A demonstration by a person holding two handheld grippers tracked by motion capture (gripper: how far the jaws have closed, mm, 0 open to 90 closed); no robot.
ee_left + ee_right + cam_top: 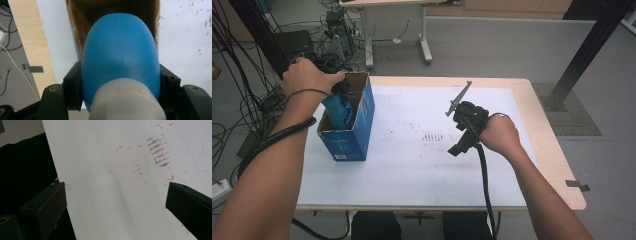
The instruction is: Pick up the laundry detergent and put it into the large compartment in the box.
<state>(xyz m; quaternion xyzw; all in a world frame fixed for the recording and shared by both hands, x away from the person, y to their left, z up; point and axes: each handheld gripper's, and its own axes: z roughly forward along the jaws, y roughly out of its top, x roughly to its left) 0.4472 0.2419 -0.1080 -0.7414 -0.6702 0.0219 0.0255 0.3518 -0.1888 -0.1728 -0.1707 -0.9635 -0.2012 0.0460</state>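
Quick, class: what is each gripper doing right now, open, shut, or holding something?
Left gripper: shut on the blue bottle, over the open cardboard box.
Right gripper: open, holding nothing, above the white table.

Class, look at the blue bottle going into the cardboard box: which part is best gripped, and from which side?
Grip the blue bottle across its narrow shoulder just below the white cap, coming from above. It stands upright in the open-topped box, whose walls block its sides. The left gripper already clamps it there.

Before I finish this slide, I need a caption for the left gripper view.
Left claw shut on a blue bottle, holding it over the open cardboard box.
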